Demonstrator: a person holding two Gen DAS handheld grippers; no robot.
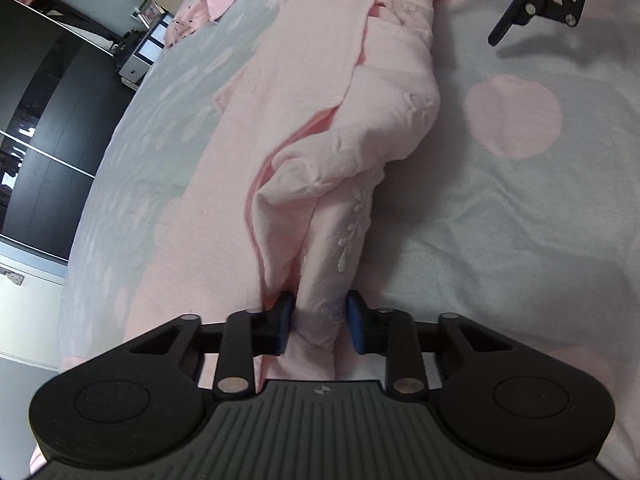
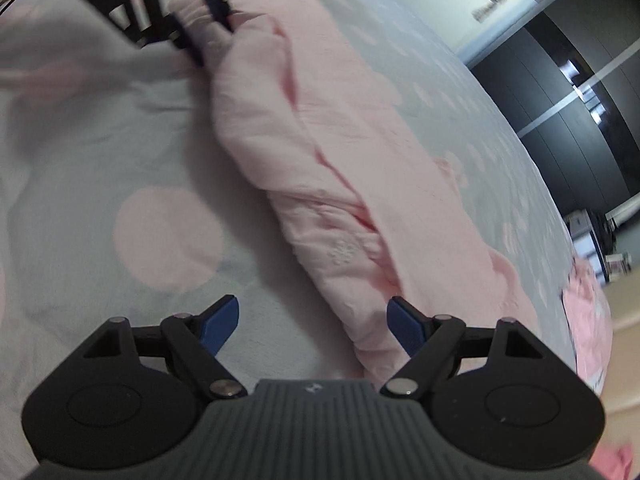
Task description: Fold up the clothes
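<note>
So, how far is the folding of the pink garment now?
Partly done: the pink garment already lies doubled lengthwise into a long strip on the bed. In hand: the left gripper clamps one end. The right gripper is open at the other end. Left: folding the strip shorter.

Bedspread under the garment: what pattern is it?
Grey with pink dots on the bedspread, clearest in the left wrist view.

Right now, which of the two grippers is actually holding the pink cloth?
The left gripper: it is shut on the pink cloth, while the right gripper is open.
</note>
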